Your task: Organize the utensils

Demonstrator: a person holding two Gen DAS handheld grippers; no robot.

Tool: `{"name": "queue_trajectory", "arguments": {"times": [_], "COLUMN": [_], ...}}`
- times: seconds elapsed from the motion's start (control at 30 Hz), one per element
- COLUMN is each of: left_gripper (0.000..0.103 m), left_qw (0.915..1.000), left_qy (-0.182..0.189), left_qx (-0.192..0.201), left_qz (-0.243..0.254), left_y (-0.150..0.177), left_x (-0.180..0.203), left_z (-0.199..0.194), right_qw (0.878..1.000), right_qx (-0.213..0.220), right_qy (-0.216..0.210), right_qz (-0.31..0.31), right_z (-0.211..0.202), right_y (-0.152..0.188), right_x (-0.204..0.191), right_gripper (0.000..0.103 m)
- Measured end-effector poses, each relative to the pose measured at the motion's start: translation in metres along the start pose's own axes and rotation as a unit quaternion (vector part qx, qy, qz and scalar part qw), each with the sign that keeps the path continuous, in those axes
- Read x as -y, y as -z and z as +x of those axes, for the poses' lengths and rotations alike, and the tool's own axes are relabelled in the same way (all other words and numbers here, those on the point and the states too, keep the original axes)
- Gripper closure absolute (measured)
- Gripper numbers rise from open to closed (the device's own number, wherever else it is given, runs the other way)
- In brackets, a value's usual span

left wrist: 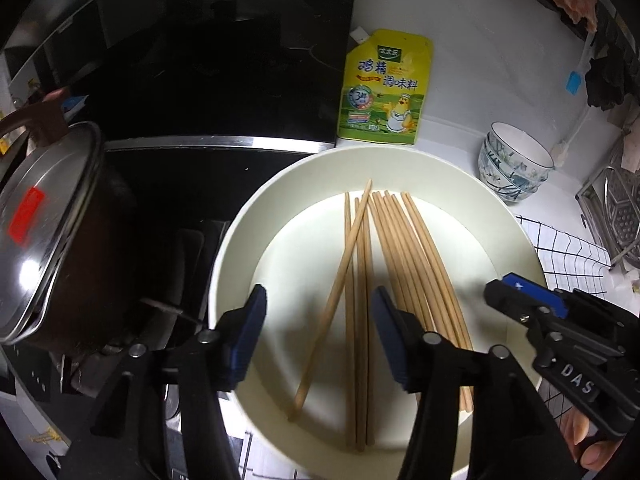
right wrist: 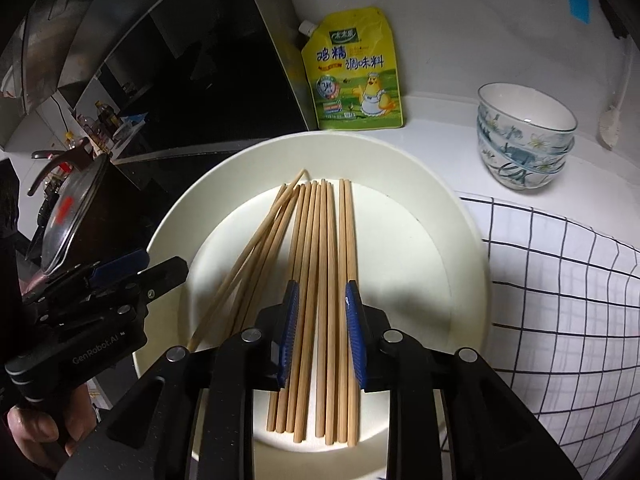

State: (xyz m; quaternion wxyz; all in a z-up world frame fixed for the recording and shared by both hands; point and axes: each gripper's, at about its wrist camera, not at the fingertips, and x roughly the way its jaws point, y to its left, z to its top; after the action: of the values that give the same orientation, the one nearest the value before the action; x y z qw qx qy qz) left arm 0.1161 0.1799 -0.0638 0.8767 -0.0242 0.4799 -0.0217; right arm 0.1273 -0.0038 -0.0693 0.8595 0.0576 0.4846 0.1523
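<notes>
Chopsticks (right wrist: pixel 320 264) loose in plate (right wrist: pixel 460 248), beneath both grippers' parted jaws

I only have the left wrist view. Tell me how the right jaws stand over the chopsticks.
Observer: The right gripper has its jaws apart. Several chopsticks show in the gap, and none is pinched.
Operator: Report the near ends of those chopsticks.
Observer: They end roughly in a row on the flat of the plate, short of its near rim.
Operator: Say what holds the left gripper.
Observer: A hand is wrapped round the handle of the left gripper, low at the left edge of the right wrist view.
</notes>
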Motion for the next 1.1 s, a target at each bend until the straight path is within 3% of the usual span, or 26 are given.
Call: {"name": "queue_trajectory", "arguments": {"times": [0.23, 0.37, 0.43, 0.63, 0.7, 1.1], "left_gripper": [0.039, 0.035, 0.033, 0.017, 0.016, 0.009], "left_qw": [0.9999, 0.9998, 0.9997, 0.9992, 0.9990, 0.9981], "left_qy": [-0.009, -0.013, -0.014, -0.021, -0.023, -0.035], "left_qx": [0.008, 0.012, 0.015, 0.029, 0.034, 0.047], "left_qz": [-0.004, -0.009, -0.012, -0.015, -0.016, -0.018], "left_y": [0.006, 0.008, 0.010, 0.011, 0.011, 0.018], "left_x": [-0.001, 0.002, 0.003, 0.006, 0.007, 0.015], "left_z": [-0.017, -0.026, -0.031, -0.048, -0.054, -0.075], "right_qw": [1.000, 1.000, 1.000, 0.998, 0.998, 0.998], "right_qx": [0.014, 0.015, 0.016, 0.038, 0.047, 0.046], "right_qy": [0.001, -0.005, -0.005, 0.033, 0.039, 0.032], "right_qz": [-0.005, -0.004, -0.007, -0.021, -0.029, -0.025], "right_z": [-0.021, -0.031, -0.035, -0.052, -0.059, -0.076], "right_y": [0.008, 0.009, 0.011, 0.014, 0.016, 0.026], "right_x": [-0.001, -0.002, -0.003, -0.006, -0.008, -0.009], "right_gripper": [0.071, 0.059, 0.058, 0.043, 0.039, 0.035]}}
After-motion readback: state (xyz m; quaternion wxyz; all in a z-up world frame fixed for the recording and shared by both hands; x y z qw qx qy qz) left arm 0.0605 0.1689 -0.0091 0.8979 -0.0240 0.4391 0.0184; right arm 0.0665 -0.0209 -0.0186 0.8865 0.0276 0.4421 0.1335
